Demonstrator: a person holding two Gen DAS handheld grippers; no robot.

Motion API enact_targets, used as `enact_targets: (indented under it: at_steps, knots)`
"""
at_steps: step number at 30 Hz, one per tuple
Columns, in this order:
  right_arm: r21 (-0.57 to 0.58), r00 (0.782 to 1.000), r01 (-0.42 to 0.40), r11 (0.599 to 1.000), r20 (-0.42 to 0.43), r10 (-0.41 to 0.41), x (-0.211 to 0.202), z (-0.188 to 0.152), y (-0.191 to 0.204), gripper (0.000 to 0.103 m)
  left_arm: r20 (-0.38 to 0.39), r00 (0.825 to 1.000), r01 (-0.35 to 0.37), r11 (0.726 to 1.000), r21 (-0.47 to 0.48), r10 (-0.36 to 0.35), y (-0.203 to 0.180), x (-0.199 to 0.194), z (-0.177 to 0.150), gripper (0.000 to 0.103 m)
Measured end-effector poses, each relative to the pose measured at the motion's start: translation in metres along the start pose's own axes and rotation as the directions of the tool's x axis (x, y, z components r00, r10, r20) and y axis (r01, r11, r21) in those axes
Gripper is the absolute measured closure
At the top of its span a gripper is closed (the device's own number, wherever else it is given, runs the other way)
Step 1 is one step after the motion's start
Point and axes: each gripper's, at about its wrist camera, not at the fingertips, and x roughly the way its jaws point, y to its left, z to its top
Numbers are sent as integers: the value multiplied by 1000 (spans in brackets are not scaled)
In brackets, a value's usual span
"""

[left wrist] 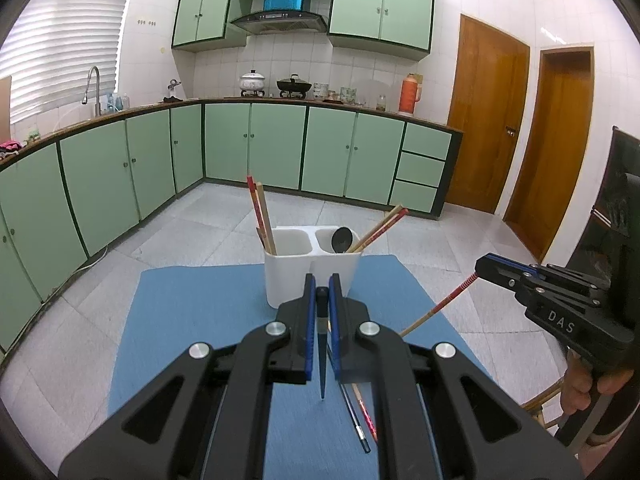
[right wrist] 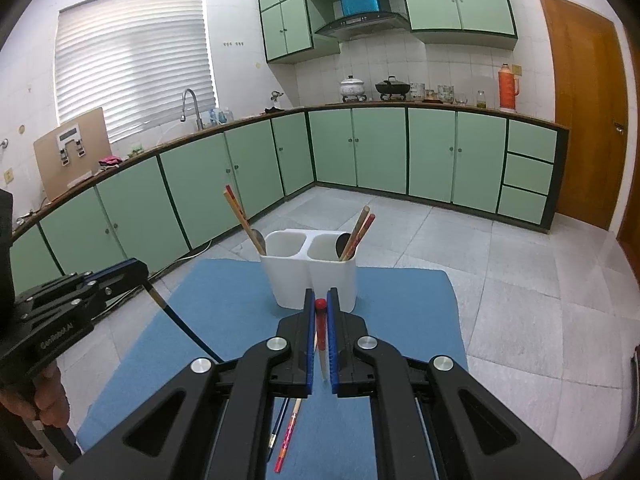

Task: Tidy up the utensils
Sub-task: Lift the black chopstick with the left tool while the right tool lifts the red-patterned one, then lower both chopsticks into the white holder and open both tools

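Observation:
A white two-compartment holder [left wrist: 312,276] [right wrist: 312,280] stands at the far end of the blue mat [left wrist: 192,320] [right wrist: 400,320]. Both compartments hold chopsticks [left wrist: 262,216] [right wrist: 360,228], and a dark spoon [left wrist: 341,239] leans in the right one. My left gripper [left wrist: 322,284] [right wrist: 140,270] is shut on a dark blue chopstick [left wrist: 322,368] [right wrist: 180,324] whose tip hangs down over the mat. My right gripper [right wrist: 320,300] [left wrist: 486,264] is shut on a red-topped chopstick [right wrist: 320,324] [left wrist: 436,308]. Both grippers hover just short of the holder.
A dark chopstick [left wrist: 356,420] [right wrist: 279,420] and a red one [left wrist: 367,416] [right wrist: 289,432] lie on the near part of the mat. A person's hand [left wrist: 580,384] grips the right handle. Green kitchen cabinets [left wrist: 280,144] ring a tiled floor beyond; a dark chair [left wrist: 616,220] stands at the right.

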Motion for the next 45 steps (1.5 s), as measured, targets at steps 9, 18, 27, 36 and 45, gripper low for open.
enact_targets:
  at_steps: [9,18,27,36,45]
  knots:
    - [-18,999,-2,1000,44,3,-12,21,0,97,65,998,2,1000,5,-2,3,-7,27,97]
    - [-25,990,-18,1000,141,22,-30,55,4,97,166,986,-9,1000,-5,10,3,-13,65,97]
    - [-37,975,-23,999,221,30,-35,92,9,97,285,958,-43,999,-6,43,-2,-9,109,97]
    - [-6,977,-21,1000,210,22,-2,110,4,97,369,927,-66,998,-7,64,-4,15,146,97]
    - [16,985,30,999,172,-32,47,111,4,97,394,915,-85,996,-36,93,5,63,148,97]
